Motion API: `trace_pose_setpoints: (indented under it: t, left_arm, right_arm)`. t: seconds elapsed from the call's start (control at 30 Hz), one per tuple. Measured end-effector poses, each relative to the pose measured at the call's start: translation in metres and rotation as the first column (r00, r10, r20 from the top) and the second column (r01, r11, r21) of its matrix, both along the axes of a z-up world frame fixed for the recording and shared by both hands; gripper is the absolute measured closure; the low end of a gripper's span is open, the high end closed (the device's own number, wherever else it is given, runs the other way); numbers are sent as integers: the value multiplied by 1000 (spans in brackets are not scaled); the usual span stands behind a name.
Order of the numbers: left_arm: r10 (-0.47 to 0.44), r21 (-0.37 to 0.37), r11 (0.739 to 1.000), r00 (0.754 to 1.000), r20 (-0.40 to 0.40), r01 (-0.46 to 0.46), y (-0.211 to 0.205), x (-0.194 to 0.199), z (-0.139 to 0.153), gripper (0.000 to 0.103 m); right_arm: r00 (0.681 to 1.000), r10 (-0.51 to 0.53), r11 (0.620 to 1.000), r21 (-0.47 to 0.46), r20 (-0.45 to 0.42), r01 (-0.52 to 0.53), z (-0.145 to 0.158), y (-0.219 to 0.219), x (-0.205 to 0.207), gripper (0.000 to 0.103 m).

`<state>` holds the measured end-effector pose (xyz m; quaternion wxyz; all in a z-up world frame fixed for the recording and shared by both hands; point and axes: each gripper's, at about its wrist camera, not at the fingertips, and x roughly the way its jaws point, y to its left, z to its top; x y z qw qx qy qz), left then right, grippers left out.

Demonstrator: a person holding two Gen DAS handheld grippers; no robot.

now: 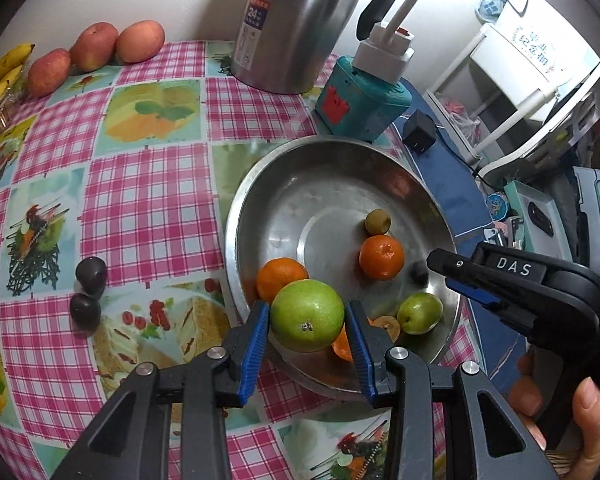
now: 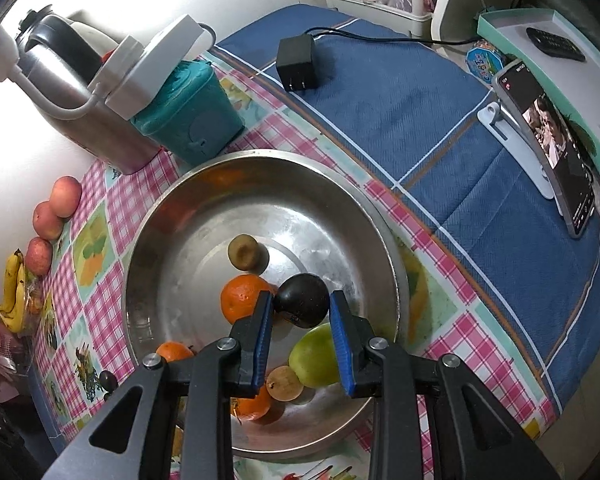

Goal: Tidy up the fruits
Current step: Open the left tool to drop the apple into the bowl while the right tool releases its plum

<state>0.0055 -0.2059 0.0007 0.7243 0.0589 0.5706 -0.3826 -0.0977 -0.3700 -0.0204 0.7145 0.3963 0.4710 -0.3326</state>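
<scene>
1. The table (image 1: 148,200) wears a pink checked cloth with fruit pictures; a blue cloth (image 2: 440,128) covers its far side in the right wrist view.
2. A steel thermos jug (image 1: 296,24) stands at the back by the wall, with a teal box (image 1: 360,100) just beside it.
3. The wide metal bowl (image 1: 300,184) sits on the checked cloth in front of the teal box.
4. The left gripper (image 1: 307,320) is clamped on a green apple (image 1: 307,316), its blue pads pressing both sides, and holds it above the near rim of the bowl.
5. The right gripper (image 2: 302,320) is closed narrow on a dark plum (image 2: 302,300), holding it over the bowl's inside; in the left wrist view it reaches in from the right, with a hand (image 1: 588,428) behind it.
6. Three red apples (image 1: 94,46) lie in a row at the far left edge of the table, next to some bananas (image 1: 4,72).
7. Inside the bowl lie an orange (image 1: 381,257), a second orange (image 1: 280,280) by the near wall, a small green fruit (image 1: 419,313) and a small brownish-green fruit (image 1: 377,221); an orange piece under the green apple is mostly hidden, so whether it is whole or cut is unclear.
8. Two more dark plums (image 1: 88,292) rest touching each other on the cloth, left of the bowl and well apart from it.
9. A black charger plug (image 2: 296,64) lies on the blue cloth, and a phone (image 2: 548,148) leans on a white stand near the right.
</scene>
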Motion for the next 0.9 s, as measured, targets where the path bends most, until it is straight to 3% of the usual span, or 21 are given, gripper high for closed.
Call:
trace_pose_setpoints:
  t: [0.63, 0.9]
  left_arm:
    - [20, -19, 1000, 1000, -18, -20, 5, 6, 8, 59]
    - [129, 40, 991, 992, 0, -129, 27, 22, 10, 45]
  right_arm:
    - [999, 38, 999, -25, 14, -38, 15, 7, 6, 70]
    - [997, 75, 996, -43, 7, -75, 18, 12, 13, 70]
